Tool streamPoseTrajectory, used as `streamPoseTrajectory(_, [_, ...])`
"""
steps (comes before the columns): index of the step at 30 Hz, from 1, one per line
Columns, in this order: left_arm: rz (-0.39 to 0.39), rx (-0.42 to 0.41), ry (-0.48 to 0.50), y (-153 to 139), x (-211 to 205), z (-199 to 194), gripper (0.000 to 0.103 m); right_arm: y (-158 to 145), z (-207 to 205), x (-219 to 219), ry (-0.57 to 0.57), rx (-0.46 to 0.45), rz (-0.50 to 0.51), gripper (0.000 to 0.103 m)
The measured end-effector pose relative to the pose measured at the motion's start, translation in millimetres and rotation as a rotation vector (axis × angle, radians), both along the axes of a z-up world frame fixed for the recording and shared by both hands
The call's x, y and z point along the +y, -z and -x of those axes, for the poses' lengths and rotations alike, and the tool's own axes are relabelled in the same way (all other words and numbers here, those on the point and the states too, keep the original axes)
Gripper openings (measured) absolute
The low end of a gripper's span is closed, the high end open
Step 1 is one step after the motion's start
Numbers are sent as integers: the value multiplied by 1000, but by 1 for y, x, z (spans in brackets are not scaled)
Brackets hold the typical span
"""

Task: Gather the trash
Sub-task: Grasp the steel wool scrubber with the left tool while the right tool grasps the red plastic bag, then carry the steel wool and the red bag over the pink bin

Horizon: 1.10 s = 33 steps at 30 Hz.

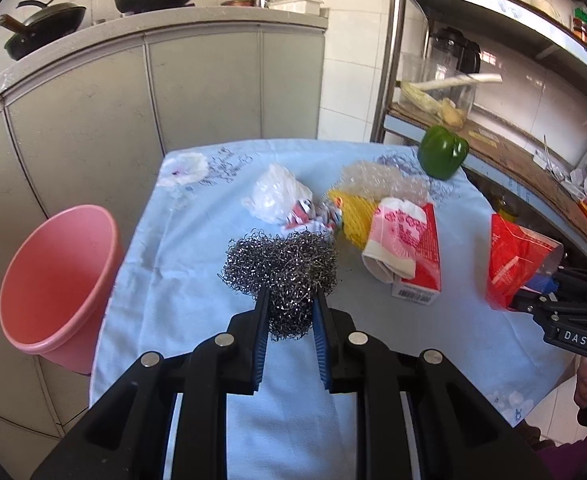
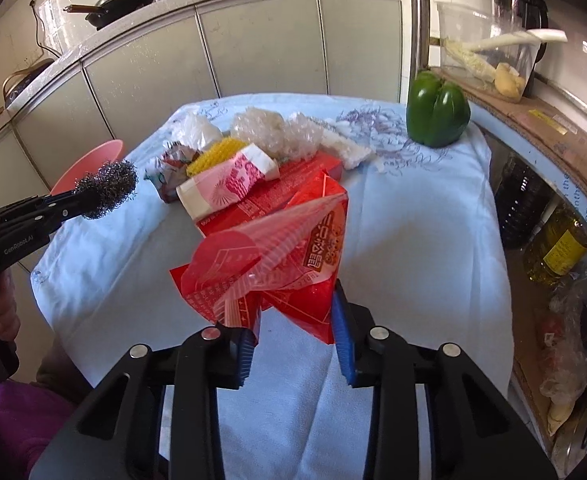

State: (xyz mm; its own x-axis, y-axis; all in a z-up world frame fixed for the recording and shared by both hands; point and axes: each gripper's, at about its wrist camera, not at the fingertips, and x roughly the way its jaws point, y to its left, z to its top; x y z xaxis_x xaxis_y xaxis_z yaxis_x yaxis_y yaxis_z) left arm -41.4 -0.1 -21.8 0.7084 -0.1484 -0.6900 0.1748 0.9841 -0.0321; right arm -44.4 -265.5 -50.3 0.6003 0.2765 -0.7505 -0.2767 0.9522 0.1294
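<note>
My left gripper is shut on a steel wool scrubber and holds it above the blue-clothed table; the scrubber also shows in the right wrist view. My right gripper is shut on a red plastic wrapper, lifted over the table; it also shows in the left wrist view. A pink bin stands left of the table. A pile of trash lies mid-table: a red box, a pink paper cup, yellow foam net, bubble wrap and a white plastic bag.
A green bell pepper sits at the table's far right corner. A metal shelf rack with a jug, bottles and bags stands to the right. Grey cabinets with woks on top stand behind and to the left.
</note>
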Motion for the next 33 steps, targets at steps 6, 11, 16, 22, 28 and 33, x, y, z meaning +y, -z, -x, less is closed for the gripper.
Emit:
streamPoseTrajectory(6, [15, -38, -77, -13, 17, 2, 20, -21, 4, 4, -5, -50, -15, 34])
streamPoseTrajectory(11, [39, -56, -149, -19, 37, 3, 20, -37, 0, 15, -31, -83, -29, 34])
streamPoseTrajectory(16, [58, -71, -225, -24, 58, 3, 20, -45, -9, 29, -61, -96, -36, 34])
streamPoseTrajectory(22, [75, -85, -299, -29, 79, 4, 20, -54, -24, 53, -112, -103, -44, 34])
streamPoseTrajectory(28, [92, -98, -363, -32, 92, 3, 20, -60, -36, 79, -165, -113, -56, 34])
streamPoseTrajectory(33, [86, -115, -415, -34, 102, 4, 20, -63, -44, 103, -217, -118, -56, 34])
